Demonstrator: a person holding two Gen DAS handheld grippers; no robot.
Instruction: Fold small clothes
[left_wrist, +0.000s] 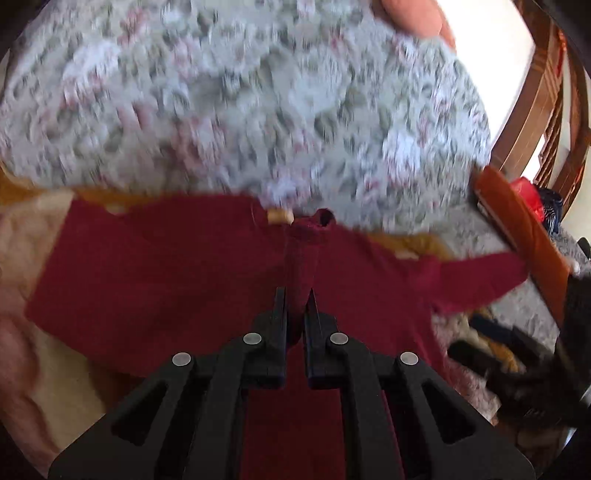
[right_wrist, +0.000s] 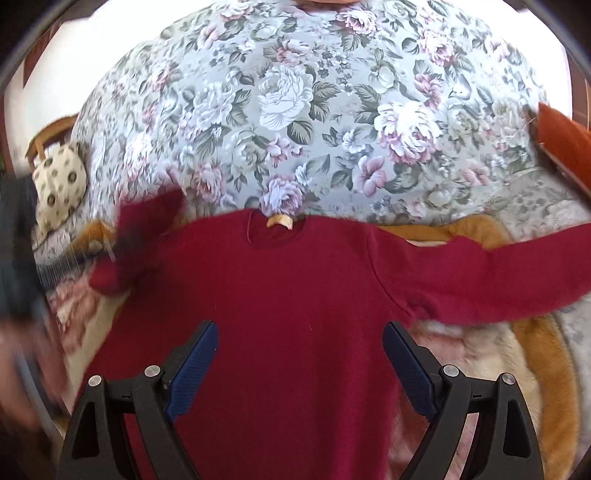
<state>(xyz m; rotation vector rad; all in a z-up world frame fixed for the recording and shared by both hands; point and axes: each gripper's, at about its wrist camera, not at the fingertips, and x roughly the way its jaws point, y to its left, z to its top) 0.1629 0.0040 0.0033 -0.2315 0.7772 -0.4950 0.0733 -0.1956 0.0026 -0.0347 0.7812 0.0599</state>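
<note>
Lying flat on a floral sofa (right_wrist: 295, 92), a red sweater (right_wrist: 288, 295) is seen; one sleeve (left_wrist: 301, 258) is pinched by the closed left gripper (left_wrist: 295, 302). The right gripper (right_wrist: 300, 365) is held wide open, empty. Fabric judged soft, light; cuffs and hem are best gripped.

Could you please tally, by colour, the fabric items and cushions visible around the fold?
Red sweater: 1
Orange cushion: 1
Cream spotted cushion: 1
Floral sofa cover: 1
Orange-edged cream blanket: 1
Total: 5
The left gripper pinches a sleeve of the sweater; the right gripper is open.
</note>
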